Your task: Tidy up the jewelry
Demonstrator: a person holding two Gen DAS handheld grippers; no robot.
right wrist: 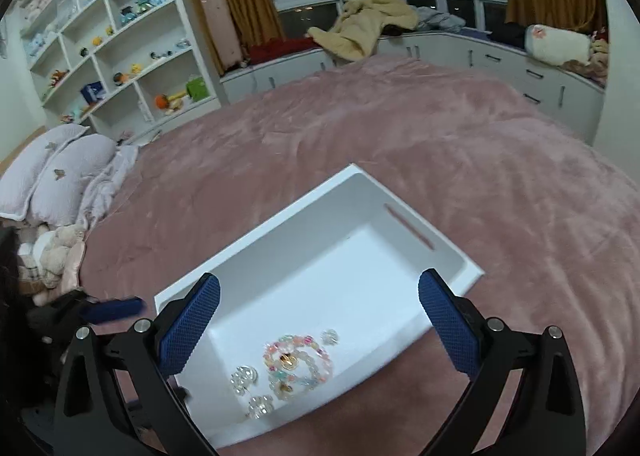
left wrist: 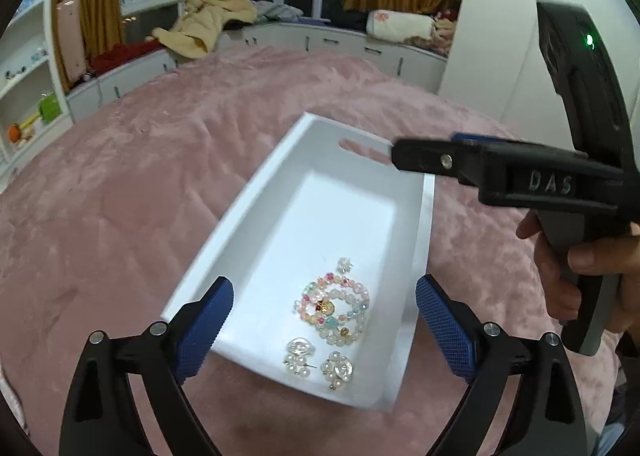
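Bedspread (right wrist: 460, 136), pink and plush, carries a white tray (right wrist: 280, 232) near its front edge. Bead bracelets (left wrist: 338, 306) and pearl earrings (left wrist: 318, 364) lie clustered at the tray's near end. Left gripper (left wrist: 324, 330) and right gripper (right wrist: 319, 330) hover above, jaws spread, holding nothing.

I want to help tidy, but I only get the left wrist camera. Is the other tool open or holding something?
Observer: The right tool is open and holds nothing. It is above the near end of the white tray.
Operator: What's on the bed over on its side?
Observer: Two pale pillows lie at the left edge of the pink blanket.
Operator: Anything else there?
Observer: A plush toy sits just below the pillows.
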